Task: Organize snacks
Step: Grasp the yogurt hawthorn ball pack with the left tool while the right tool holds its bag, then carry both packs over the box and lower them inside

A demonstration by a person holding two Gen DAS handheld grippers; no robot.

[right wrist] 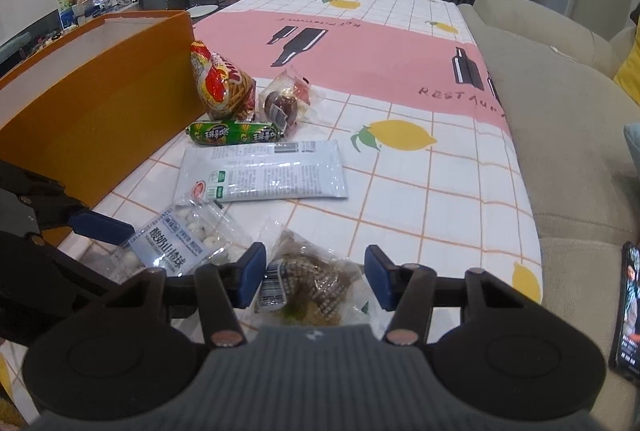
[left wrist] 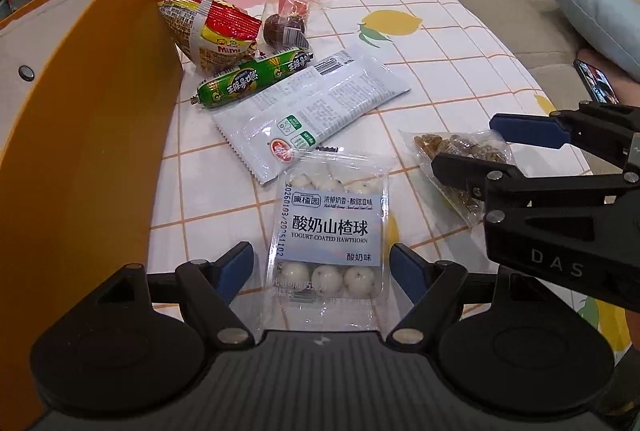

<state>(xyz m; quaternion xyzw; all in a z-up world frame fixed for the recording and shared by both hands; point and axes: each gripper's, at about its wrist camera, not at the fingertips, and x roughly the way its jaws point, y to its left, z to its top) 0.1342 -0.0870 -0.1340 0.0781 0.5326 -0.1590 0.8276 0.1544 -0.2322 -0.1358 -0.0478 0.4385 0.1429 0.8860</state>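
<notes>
My left gripper [left wrist: 322, 265] is open, its fingers on either side of a clear pack of yogurt-coated hawthorn balls [left wrist: 328, 231] lying on the tablecloth; the pack also shows in the right wrist view [right wrist: 176, 243]. My right gripper [right wrist: 316, 277] is open around a clear bag of brown wrapped candies [right wrist: 308, 283], also seen in the left wrist view [left wrist: 460, 155]. Beyond lie a long white packet [left wrist: 312, 107], a green sausage [left wrist: 252, 77], a red-yellow Mimi snack bag [left wrist: 216, 27] and a bag of dark sweets [left wrist: 286, 23]. An orange box [left wrist: 92, 135] stands on the left.
The table has a lemon-and-grid cloth with a pink band [right wrist: 360, 43]. A beige sofa [right wrist: 568, 135] runs along the right edge, with a phone [right wrist: 628, 307] and cushions [left wrist: 592, 11] on it. Dining furniture stands far back.
</notes>
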